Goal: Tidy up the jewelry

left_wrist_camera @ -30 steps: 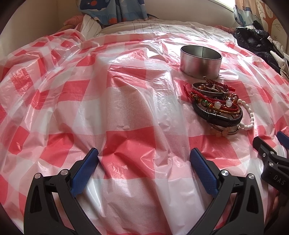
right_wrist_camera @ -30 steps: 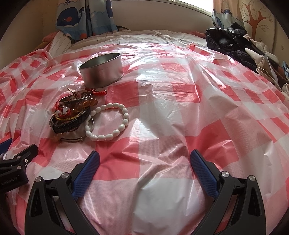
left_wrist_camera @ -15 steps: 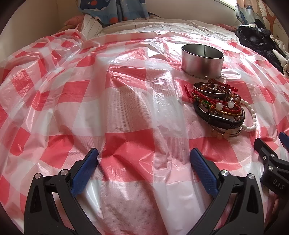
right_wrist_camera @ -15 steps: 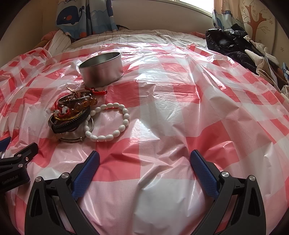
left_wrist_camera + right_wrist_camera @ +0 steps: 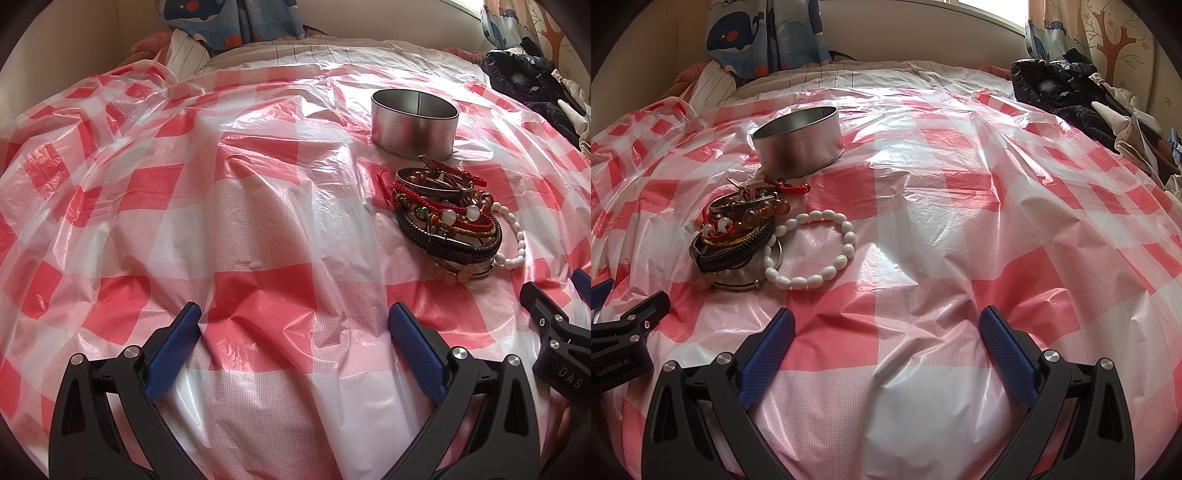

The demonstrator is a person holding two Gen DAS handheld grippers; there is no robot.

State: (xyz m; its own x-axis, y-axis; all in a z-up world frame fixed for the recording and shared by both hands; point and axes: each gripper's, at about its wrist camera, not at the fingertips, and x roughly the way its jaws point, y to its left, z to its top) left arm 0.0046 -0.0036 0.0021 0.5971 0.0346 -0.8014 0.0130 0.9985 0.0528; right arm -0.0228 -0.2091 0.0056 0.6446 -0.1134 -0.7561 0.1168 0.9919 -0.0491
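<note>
Change since a second ago: both views sit slightly closer to the jewelry; the tin and bracelets lie lower in the left-wrist frame, and no item has shifted on the sheet.
Left gripper: bottom centre of its own view, blue pads spread wide with nothing between them, hovering over bare checks; in the right-wrist view only one black finger and a sliver of blue pad show at the lower left edge.
Plastic sheet: red-and-white checked, wrinkled, filling most of both frames; the glare makes its folds hard to read.
Metal tin: round, open-topped, upright, upper right of the left-wrist view; its inside bottom is hidden by the near wall.
Bracelet pile: just below the tin, right of centre; a stack of red cord, amber bead, black braided and metal bands so tangled that a count is not possible.
White bead bracelet: lying flat, touching the pile's right side in the right-wrist view; in the left-wrist view most of it is hidden behind the pile.
Right gripper: bottom centre of its view, pads held wide apart, empty; in the left-wrist view cut off at the lower right edge.
Dark clothing heap: upper right, partly cropped by the fisheye rim.
</note>
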